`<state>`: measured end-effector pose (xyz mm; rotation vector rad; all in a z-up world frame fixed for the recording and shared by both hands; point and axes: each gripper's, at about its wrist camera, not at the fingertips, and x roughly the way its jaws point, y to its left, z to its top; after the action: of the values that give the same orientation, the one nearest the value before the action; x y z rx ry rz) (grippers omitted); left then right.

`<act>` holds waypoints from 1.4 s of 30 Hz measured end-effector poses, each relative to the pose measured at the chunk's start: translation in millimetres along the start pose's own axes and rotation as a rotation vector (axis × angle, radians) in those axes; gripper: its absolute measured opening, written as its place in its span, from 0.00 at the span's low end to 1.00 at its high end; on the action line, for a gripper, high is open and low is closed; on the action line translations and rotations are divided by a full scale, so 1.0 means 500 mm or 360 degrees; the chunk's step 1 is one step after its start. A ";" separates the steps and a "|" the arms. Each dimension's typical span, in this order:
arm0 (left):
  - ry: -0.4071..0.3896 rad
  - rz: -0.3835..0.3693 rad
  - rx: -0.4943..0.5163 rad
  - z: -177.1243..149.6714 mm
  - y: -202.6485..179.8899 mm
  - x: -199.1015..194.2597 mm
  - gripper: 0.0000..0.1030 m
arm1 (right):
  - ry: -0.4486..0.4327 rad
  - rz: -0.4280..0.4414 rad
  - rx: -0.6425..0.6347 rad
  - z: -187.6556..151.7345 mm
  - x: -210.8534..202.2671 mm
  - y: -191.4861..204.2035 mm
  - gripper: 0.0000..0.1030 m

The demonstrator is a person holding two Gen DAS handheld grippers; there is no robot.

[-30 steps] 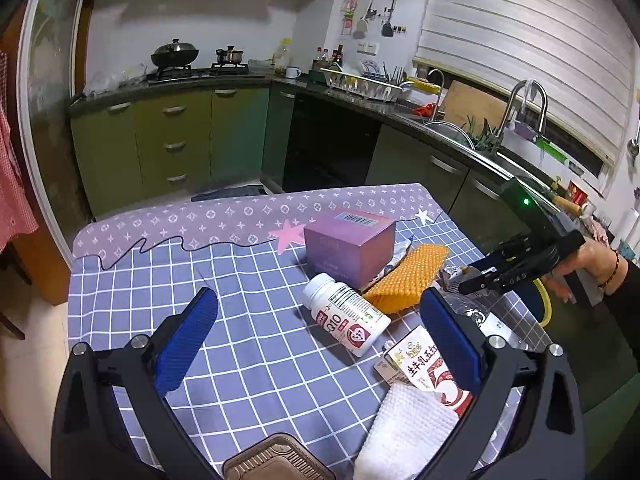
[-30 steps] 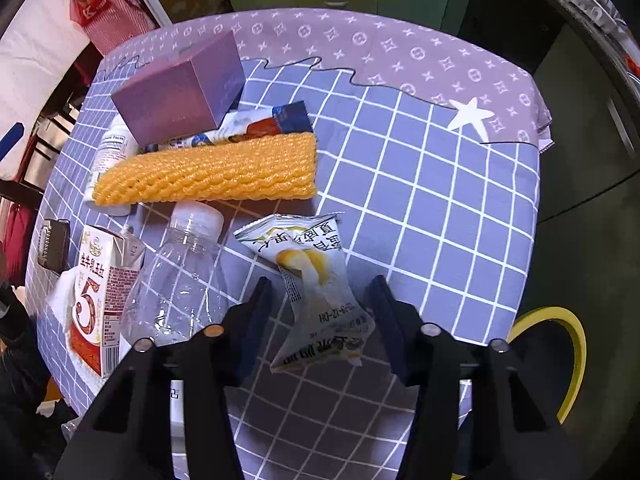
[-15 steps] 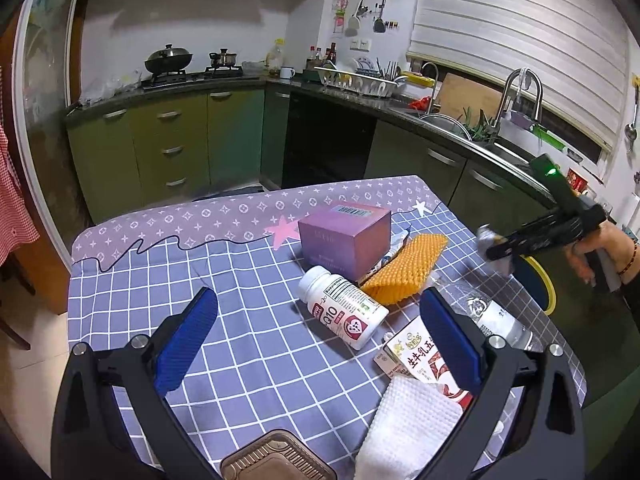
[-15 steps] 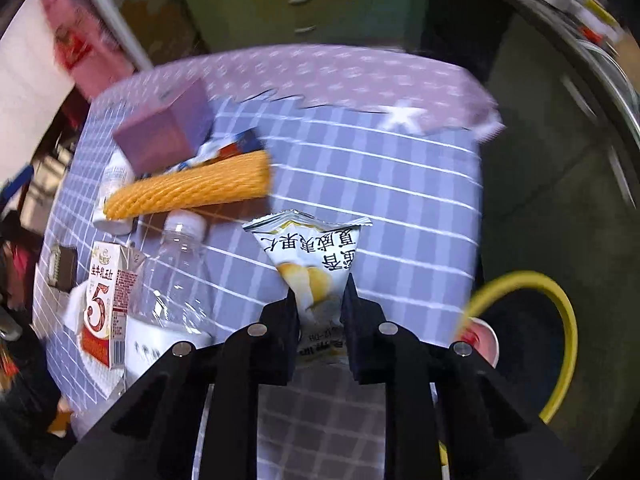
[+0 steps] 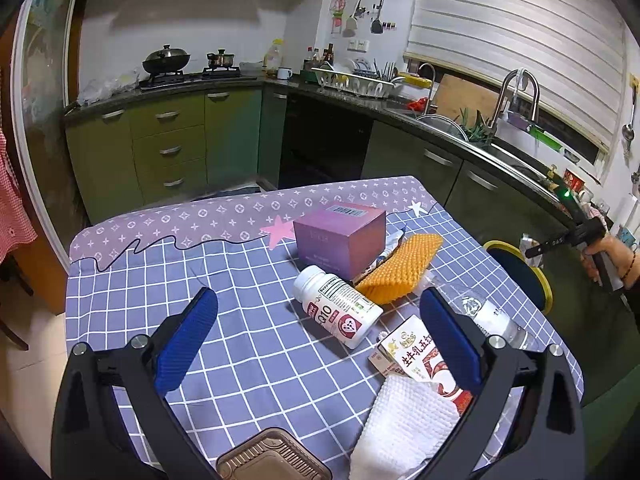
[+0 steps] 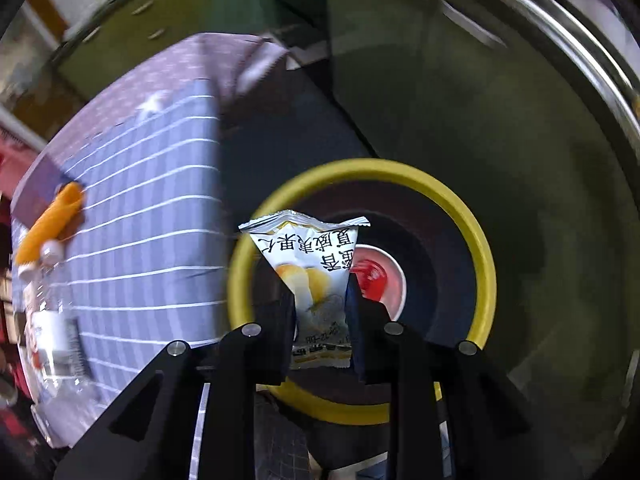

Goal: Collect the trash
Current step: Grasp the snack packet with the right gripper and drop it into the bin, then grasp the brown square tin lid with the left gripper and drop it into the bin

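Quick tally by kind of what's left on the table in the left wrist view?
Bottles: 2 (white pill bottle, clear water bottle)
Boxes and cartons: 2 (purple box, milk carton)
Orange foam net: 1
White cloth: 1
Brown tray: 1
Wrapper behind the box: 1
Total: 8

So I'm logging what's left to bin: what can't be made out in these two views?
- Right wrist view: table items blurred by motion.
- Right wrist view: yellow-rimmed dark bin, contents partly hidden by the white snack packet between the right gripper jaws, which have just been opening.
- Left wrist view: brown ribbed tray, cut off by the bottom edge.
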<state>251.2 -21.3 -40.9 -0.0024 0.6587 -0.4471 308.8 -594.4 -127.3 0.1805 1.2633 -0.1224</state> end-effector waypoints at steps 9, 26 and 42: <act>0.0047 -0.0004 0.0015 -0.004 -0.004 0.014 0.93 | -0.0013 -0.0024 0.0153 -0.001 0.018 -0.071 0.50; 0.0506 0.0268 -0.0149 -0.079 0.025 0.017 0.93 | -0.0060 0.0137 0.0048 -0.086 -0.028 -0.018 0.53; 0.0790 0.0377 -0.0626 -0.173 0.063 0.052 0.89 | -0.0042 0.0216 -0.0023 -0.092 0.005 -0.008 0.54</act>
<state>230.9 8.7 -129.7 -0.1891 1.2137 -0.0778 265.9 -589.0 -143.1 0.2509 1.2213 0.0008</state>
